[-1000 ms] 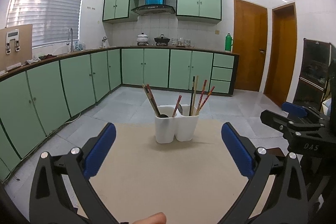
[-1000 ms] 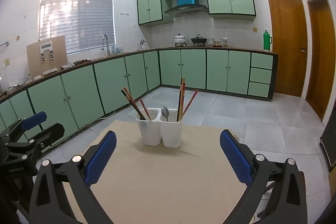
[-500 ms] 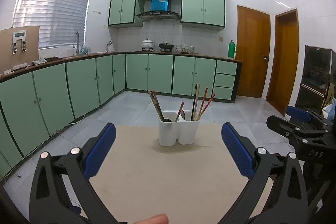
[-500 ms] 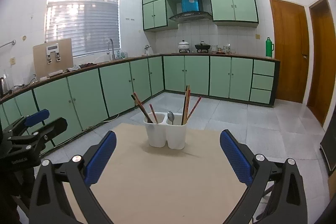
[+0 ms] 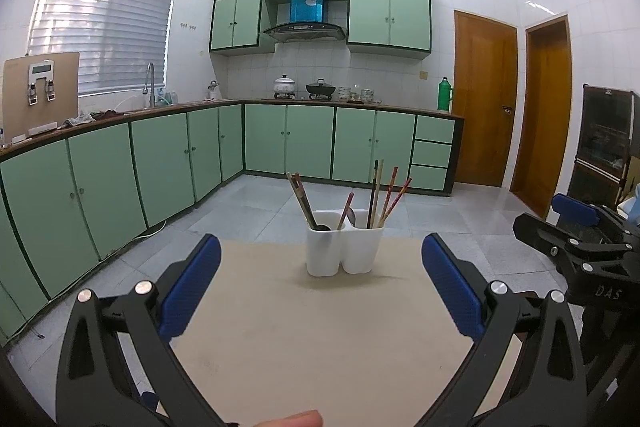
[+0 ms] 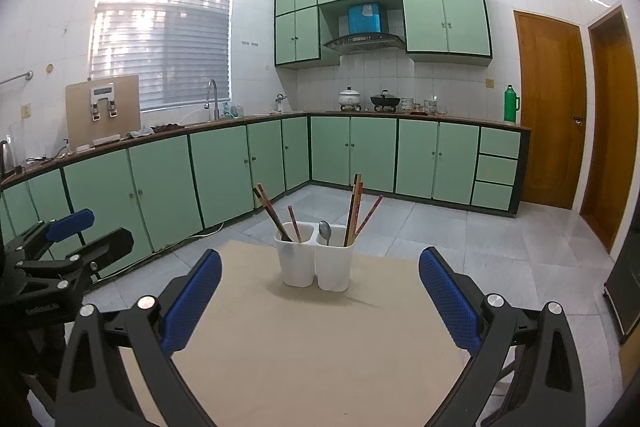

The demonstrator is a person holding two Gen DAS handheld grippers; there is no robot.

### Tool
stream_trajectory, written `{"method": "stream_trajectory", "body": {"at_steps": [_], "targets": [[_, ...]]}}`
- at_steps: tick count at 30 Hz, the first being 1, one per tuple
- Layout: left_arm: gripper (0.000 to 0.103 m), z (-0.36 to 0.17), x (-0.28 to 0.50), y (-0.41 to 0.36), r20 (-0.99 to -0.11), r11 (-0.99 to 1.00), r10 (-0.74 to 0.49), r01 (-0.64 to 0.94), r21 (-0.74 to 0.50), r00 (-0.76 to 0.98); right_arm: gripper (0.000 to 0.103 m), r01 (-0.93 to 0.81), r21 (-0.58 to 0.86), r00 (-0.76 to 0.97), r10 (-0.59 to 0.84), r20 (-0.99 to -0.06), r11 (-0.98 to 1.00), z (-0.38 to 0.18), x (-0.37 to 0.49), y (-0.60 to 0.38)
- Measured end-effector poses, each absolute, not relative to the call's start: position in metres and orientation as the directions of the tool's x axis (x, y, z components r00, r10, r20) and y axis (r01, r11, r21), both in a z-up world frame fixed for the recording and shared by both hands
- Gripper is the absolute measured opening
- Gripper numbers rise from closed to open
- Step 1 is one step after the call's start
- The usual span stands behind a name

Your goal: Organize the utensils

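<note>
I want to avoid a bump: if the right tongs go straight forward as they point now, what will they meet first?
Probably the white utensil holder, which stands almost centred between the open right tongs. The table before it looks bare. How far off the holder is, is unclear.

You can read one marking only: "DAS", in pale letters on the black body of your right gripper (image 5: 576, 223), seen from the left wrist view.

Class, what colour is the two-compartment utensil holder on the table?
White; the plastic two-compartment utensil holder shows best in the right wrist view.
</note>
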State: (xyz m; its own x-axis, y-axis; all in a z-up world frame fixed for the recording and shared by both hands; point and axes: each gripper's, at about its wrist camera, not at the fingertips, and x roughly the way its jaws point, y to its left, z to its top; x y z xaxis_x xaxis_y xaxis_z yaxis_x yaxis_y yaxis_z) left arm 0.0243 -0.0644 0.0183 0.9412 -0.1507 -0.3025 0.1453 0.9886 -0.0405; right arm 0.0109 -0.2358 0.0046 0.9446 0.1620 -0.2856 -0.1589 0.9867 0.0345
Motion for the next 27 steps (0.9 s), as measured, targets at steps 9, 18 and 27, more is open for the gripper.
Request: {"method": "stream_trajectory", "body": {"at_steps": [9, 18, 27], "targets": [[0.097, 0.0181, 0.0231, -0.0626, -0.303, 0.989, -0.15, 0.144, -0.041, 0.941, 0.097, -0.155, 0.033, 0.947, 0.158, -0.279, 0.987, 0.0043, 0.0108, -0.2359], [0.098, 0.0176, 0.0226, -0.0606, -0.302, 0.989, -0.149, 0.143, -0.042, 0.942, 0.097, -0.154, 0.026, 0.949, 0.155, -0.274, 0.988, 0.0058, 0.0096, -0.2341], [0.098, 0.0182, 0.0241, -0.0618, -0.301, 0.989, -0.148, 0.142, -0.041, 0.942, 0.097, -0.153, 0.026, 0.949, 0.154, -0.274, 0.988, 0.0063, 0.0093, -0.2342]]}}
